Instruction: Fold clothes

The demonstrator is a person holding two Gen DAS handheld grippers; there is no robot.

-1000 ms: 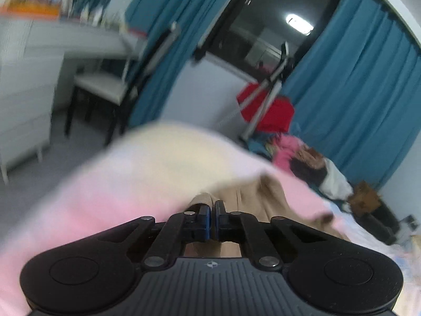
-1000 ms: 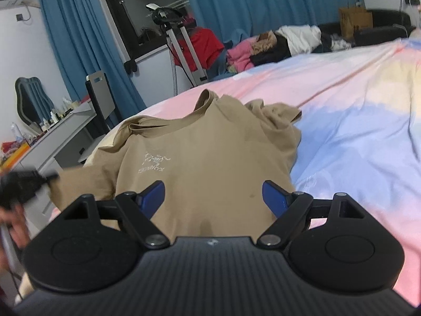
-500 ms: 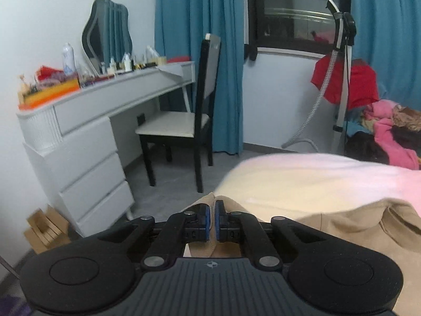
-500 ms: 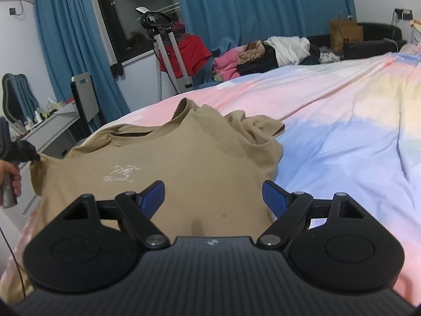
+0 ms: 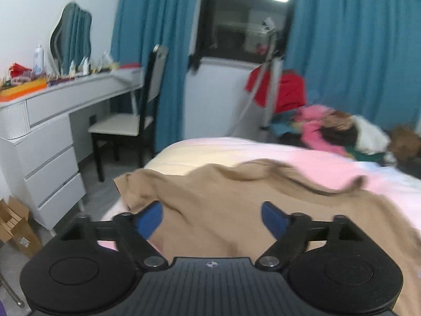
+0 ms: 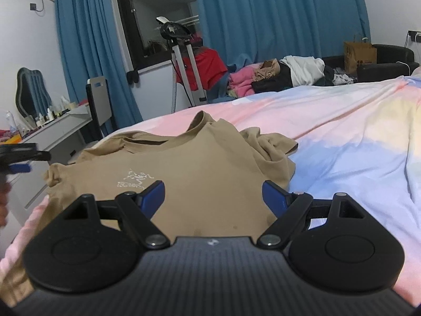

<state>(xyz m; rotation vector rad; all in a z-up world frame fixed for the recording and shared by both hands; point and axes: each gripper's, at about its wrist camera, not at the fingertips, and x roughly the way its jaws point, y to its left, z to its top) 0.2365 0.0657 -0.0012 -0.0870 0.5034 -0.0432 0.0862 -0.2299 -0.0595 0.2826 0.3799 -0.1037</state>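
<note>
A tan T-shirt (image 6: pixel 200 168) with a small white chest logo lies spread on the pastel bedcover (image 6: pixel 342 131), collar away from me; its far sleeve is bunched. In the left wrist view the same T-shirt (image 5: pixel 236 210) lies under my left gripper (image 5: pixel 211 217), whose jaws are opening wide with only flat cloth below them, nothing pinched. My right gripper (image 6: pixel 213 197) hovers open over the shirt's lower part. At the left edge of the right wrist view the left gripper (image 6: pixel 19 158) hangs just off the shirt's near sleeve.
A white dresser (image 5: pixel 47 137) with bottles and a mirror, and a chair (image 5: pixel 126 129), stand left of the bed. A garment steamer (image 6: pixel 181 63) with a red garment and a clothes pile (image 6: pixel 276 76) lie beyond the bed. Cardboard boxes (image 5: pixel 13 226) sit on the floor.
My left gripper let go of the shirt's sleeve and its jaws swung wide apart. The sleeve now lies on the bed edge. The right gripper stayed put.
</note>
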